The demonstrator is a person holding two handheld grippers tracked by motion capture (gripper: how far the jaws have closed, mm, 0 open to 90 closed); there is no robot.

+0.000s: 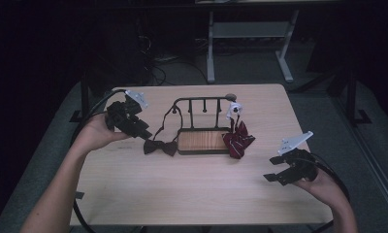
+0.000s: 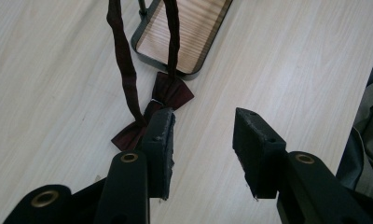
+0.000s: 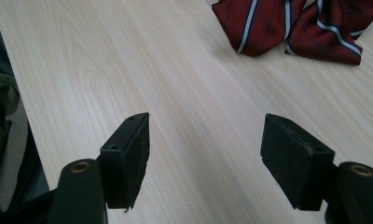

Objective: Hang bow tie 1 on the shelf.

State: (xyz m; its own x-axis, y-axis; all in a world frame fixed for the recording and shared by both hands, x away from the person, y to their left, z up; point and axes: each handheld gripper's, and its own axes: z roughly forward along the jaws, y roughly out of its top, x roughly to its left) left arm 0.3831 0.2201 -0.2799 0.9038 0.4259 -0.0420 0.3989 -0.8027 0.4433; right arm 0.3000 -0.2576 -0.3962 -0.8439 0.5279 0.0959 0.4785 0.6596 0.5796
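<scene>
Item: dark maroon fabric bow tie [image 2: 152, 105] lying on the pale wooden table [image 1: 192, 189] by its black metal rack with wooden base [image 1: 202, 141], strap looped up to the rack. Left gripper [image 2: 201, 140]: jaws parted, nothing between, just beside the tie. Right gripper [image 3: 205, 154]: jaws spread, empty, near the red striped bow tie [image 3: 292, 25]. No legible writing.

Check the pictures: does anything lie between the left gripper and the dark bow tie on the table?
Nothing visible does. The left gripper stands open just beside the dark bow tie, with only bare table around its jaws.
</scene>
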